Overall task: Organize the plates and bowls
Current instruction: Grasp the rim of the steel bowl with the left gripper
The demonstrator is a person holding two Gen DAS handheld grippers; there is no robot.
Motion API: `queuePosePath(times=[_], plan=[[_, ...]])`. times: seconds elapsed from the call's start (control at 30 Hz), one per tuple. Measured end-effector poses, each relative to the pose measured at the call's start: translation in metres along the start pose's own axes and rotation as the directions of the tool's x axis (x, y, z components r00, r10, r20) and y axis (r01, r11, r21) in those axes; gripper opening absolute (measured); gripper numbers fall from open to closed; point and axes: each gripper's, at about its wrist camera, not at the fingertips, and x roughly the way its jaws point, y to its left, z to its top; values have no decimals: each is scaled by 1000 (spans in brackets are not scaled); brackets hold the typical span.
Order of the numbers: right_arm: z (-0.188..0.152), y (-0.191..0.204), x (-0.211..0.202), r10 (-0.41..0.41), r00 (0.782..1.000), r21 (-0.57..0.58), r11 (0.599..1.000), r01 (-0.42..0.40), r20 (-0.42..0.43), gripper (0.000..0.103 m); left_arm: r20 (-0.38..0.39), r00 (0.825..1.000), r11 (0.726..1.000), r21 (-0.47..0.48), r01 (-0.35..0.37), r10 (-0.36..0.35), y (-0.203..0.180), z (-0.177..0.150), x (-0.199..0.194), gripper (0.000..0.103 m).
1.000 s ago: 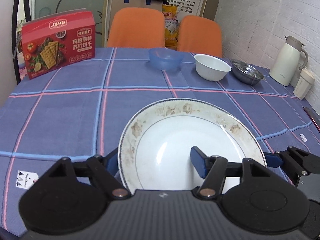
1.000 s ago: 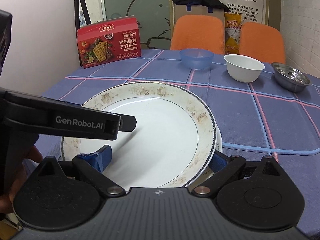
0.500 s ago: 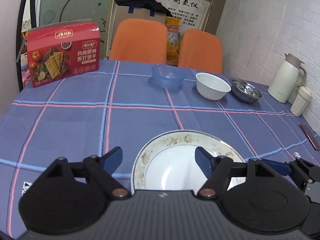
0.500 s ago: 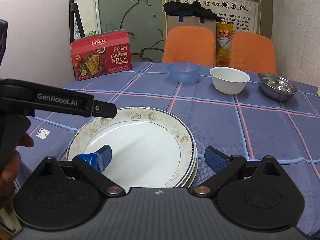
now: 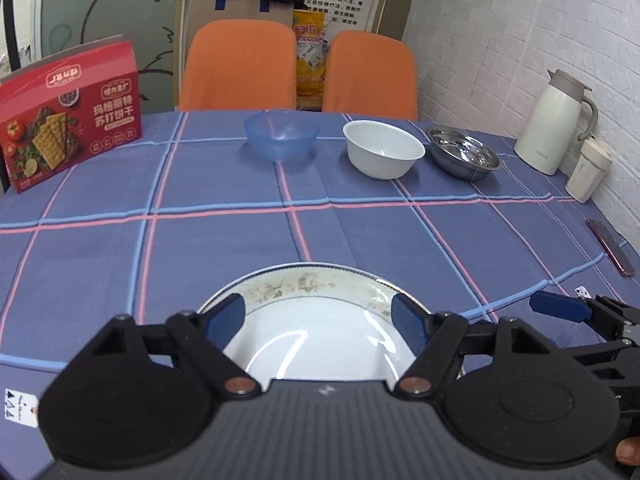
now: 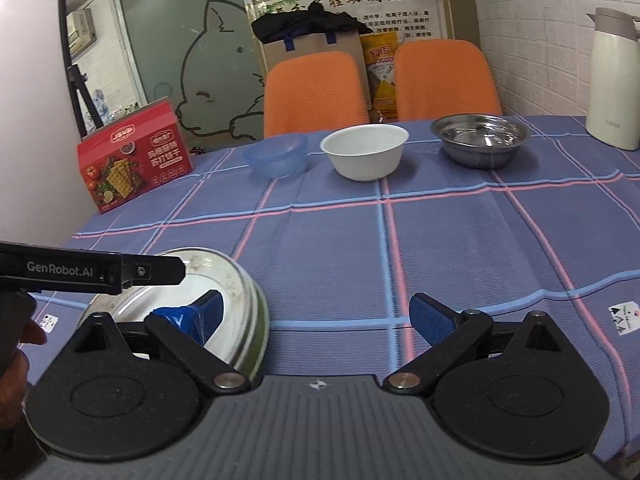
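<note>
Resting on tablecloth (image 5: 360,232): white plate (image 5: 316,344), faded brown floral rim.

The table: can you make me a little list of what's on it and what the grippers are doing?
plates: stacked plates at the near edge
bowls: blue bowl, white bowl, metal bowl, in a row at the far side
other things: red cracker box, white jug
left hand-held gripper: open, above the plates
right hand-held gripper: open, holding nothing
</note>
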Motion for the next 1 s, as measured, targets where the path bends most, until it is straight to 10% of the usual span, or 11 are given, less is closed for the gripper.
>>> queuePosePath(times=[0.4,0.7,1.0], plan=[[56,-113,30,-171,985,39,985,170,29,87,-59,995,988,123,92,-85,-78,71,73,74],[128,-192,105,-258,966,22,966,258,-1,87,-59,979,974,102,201,-196,-140,192,186,77],[152,-220,189,-251,962,-13,968,251,-105,87,-261,955,982,90,169,-140,-156,238,323,77]])
